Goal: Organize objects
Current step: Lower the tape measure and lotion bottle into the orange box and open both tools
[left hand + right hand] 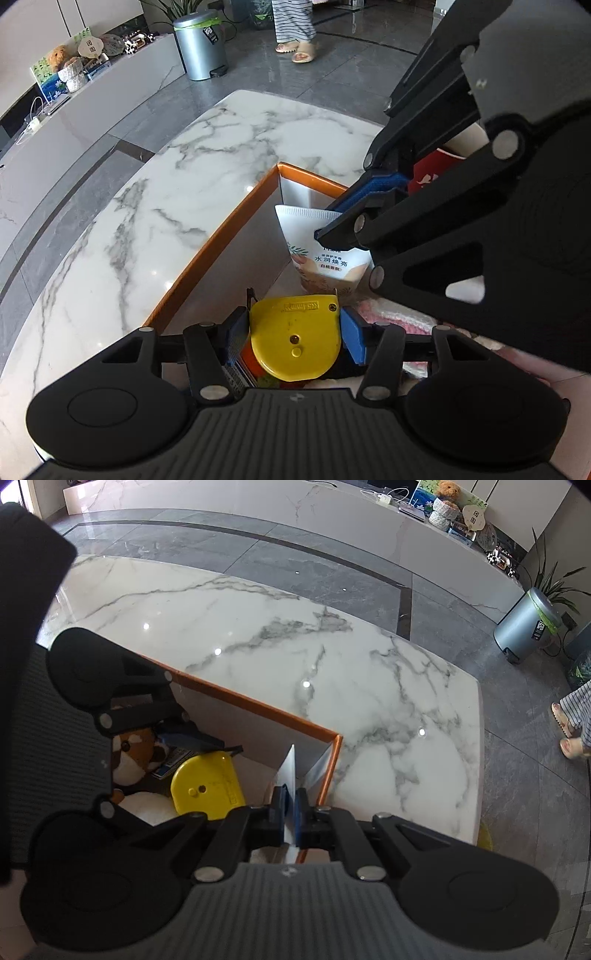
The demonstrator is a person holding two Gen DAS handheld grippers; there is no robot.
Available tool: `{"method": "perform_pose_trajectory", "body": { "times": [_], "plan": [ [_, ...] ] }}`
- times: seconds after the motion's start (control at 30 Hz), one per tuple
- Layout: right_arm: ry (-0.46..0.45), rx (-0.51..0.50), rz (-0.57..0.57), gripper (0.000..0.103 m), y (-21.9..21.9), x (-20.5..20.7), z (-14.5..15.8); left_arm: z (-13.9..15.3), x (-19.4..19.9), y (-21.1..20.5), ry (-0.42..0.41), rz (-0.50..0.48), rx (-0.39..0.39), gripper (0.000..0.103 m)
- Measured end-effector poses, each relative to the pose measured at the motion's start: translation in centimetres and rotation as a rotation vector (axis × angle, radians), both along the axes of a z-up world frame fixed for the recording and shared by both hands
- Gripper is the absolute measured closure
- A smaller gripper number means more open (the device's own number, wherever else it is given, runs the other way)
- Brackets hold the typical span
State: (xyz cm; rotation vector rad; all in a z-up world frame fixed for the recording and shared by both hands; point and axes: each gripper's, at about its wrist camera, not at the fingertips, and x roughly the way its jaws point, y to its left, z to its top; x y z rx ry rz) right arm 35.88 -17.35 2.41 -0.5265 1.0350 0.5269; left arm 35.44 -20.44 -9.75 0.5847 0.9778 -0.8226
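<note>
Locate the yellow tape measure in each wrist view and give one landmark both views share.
Left wrist: the tape measure sits bottom centre, clamped between the left gripper pads, inside the box.
Right wrist: tape measure lower left of centre, beside the plush toy.
Shared landmark: the box's orange corner.

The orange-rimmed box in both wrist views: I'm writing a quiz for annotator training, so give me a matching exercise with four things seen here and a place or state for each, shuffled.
Things:
1. yellow tape measure
2. white tube
3. plush bear
4. grey pedal bin

Places or states:
A. standing on the floor past the table
B. pinched at its flat end by the right claw
C. lying in the box under the left claw's linkage
D. held between the left claw pads

Pairs: 1-D, 2-B, 3-C, 4-A
</note>
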Motion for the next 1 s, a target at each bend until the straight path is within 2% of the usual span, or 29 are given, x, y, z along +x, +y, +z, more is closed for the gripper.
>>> {"method": "perform_pose_trajectory", "body": {
  "times": [0.23, 0.43, 0.57, 1.0],
  "plan": [
    [0.005, -0.011, 0.009, 0.097, 0.3, -0.2, -0.2, -0.1, 0.0, 0.0, 0.007, 0.010, 0.008, 0.039],
    [0.010, -0.013, 0.019, 0.086, 0.4, -0.6, 0.4, 0.6, -0.6, 0.3, -0.005, 0.008, 0.006, 0.030],
    [0.000, -0.018, 0.035, 0.077, 0.5, -1.7, 1.4, 2.0, -1.4, 1.1, -0.017, 0.019, 0.003, 0.029],
    [0.035, 0.013, 0.065, 0.069, -0.5, -7.7, 4.9, 7.5, -8.5, 3.9, -0.110, 0.098, 0.044, 0.028]
  ]
}}
